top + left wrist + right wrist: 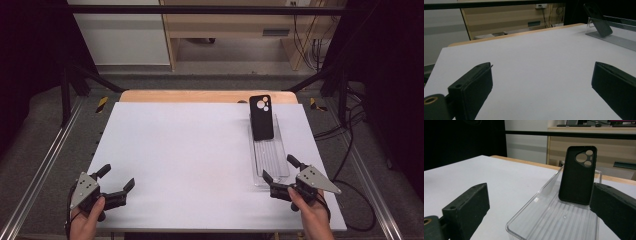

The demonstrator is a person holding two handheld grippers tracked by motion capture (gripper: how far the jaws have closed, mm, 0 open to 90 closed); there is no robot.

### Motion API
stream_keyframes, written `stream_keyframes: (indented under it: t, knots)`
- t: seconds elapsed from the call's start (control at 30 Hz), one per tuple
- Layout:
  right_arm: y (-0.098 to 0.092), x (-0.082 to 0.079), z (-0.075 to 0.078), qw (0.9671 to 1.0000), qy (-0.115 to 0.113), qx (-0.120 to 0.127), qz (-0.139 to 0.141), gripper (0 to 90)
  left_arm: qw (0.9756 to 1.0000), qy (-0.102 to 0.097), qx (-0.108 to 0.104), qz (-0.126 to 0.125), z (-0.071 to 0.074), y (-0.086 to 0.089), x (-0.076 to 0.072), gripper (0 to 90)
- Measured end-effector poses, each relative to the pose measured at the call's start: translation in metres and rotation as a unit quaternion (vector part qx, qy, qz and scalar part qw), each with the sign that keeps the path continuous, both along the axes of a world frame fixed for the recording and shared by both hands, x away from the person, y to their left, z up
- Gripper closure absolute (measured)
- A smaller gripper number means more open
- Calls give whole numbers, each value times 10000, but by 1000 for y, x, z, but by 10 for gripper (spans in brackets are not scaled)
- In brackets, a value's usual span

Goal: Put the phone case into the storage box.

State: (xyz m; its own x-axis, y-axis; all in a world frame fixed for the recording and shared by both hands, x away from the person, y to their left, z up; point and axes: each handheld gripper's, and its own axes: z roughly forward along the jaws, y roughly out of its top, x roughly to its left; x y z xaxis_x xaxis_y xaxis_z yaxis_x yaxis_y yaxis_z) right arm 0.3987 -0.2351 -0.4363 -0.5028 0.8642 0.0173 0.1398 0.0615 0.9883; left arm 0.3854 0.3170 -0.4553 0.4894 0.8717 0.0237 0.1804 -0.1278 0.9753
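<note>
You had the right gripper (280, 174) spread wide with nothing between its jaws, parked at the near end of the clear tray (283, 150), lined up to come in around it. The black phone case (261, 117) stood propped against the tray's far end (camera cutouts up, easy to reach). Your left gripper (117, 179) sat wide and empty, well to the left of the tray, out of the way.

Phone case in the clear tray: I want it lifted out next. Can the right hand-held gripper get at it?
Probably yes: the right hand-held gripper, jaws open, faces the tray, nothing before the phone case.
</note>
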Motion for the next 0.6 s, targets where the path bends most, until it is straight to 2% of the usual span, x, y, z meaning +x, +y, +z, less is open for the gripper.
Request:
stream_keyframes:
  t: [0.43,0.6]
  knots:
    - [4,5,-6,10000,32,-53,-52,24,9999,-7,-3,-108,1,-1,-4,35]
    - [8,7,-8,9999,53,-91,-24,24,9998,16,-94,-169,0,-2,-8,35]
